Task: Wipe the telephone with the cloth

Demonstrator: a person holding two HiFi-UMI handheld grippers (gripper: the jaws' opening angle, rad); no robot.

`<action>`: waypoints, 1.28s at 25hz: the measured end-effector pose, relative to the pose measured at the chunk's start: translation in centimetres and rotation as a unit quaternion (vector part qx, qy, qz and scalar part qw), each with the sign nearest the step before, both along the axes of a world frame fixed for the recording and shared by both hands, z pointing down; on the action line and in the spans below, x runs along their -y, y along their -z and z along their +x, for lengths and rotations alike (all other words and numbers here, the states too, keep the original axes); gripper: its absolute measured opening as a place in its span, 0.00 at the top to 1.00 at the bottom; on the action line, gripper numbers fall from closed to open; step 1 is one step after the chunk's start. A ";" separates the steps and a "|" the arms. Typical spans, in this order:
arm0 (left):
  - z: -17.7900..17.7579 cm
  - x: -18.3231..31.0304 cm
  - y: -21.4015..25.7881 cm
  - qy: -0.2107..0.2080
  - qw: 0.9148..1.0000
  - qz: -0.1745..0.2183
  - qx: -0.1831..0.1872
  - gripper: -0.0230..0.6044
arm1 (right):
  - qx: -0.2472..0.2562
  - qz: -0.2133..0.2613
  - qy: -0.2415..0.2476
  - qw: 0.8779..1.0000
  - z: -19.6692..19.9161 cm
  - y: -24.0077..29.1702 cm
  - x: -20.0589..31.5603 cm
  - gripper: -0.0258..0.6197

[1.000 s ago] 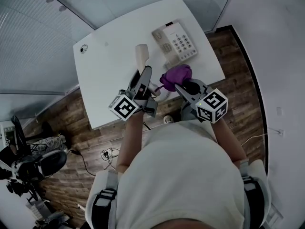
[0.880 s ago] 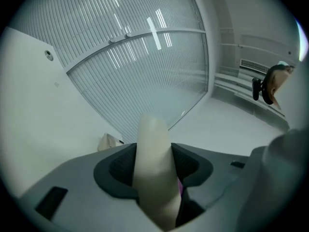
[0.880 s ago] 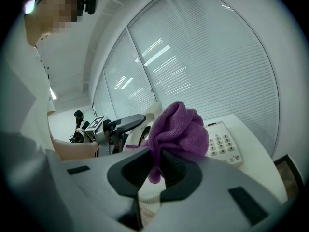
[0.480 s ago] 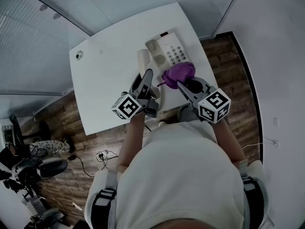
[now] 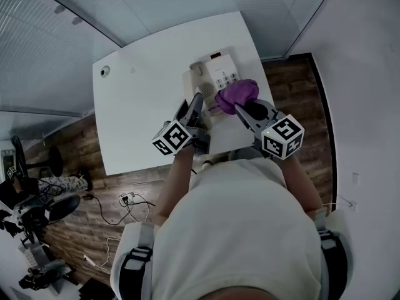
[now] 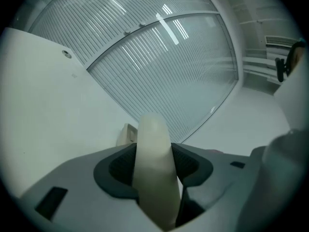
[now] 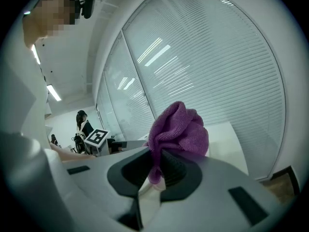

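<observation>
Your left claw (image 6: 153,166) clamps the smooth, rounded cream handset (image 6: 150,144), and your right claw (image 7: 157,167) clamps a bunched, fuzzy purple cloth (image 7: 179,129) near the telephone (image 5: 219,75).

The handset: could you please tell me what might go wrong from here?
The left gripper pinches the handset at one spot, so it could pivot or slip. Nothing steadies the telephone base, so wiping with the cloth bunched in the right gripper may shove it across the table.
</observation>
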State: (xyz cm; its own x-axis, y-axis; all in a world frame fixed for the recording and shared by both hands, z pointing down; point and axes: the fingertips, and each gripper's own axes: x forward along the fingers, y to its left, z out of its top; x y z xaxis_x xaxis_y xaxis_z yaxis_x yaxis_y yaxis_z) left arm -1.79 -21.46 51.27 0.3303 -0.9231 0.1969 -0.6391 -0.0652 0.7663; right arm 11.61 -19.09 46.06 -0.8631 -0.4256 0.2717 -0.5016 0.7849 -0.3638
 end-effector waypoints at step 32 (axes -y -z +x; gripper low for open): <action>1.4 5.8 -5.4 0.096 0.982 -0.109 0.119 0.61 | 0.004 -0.004 0.074 0.997 2.6 -1.2 5.2 0.89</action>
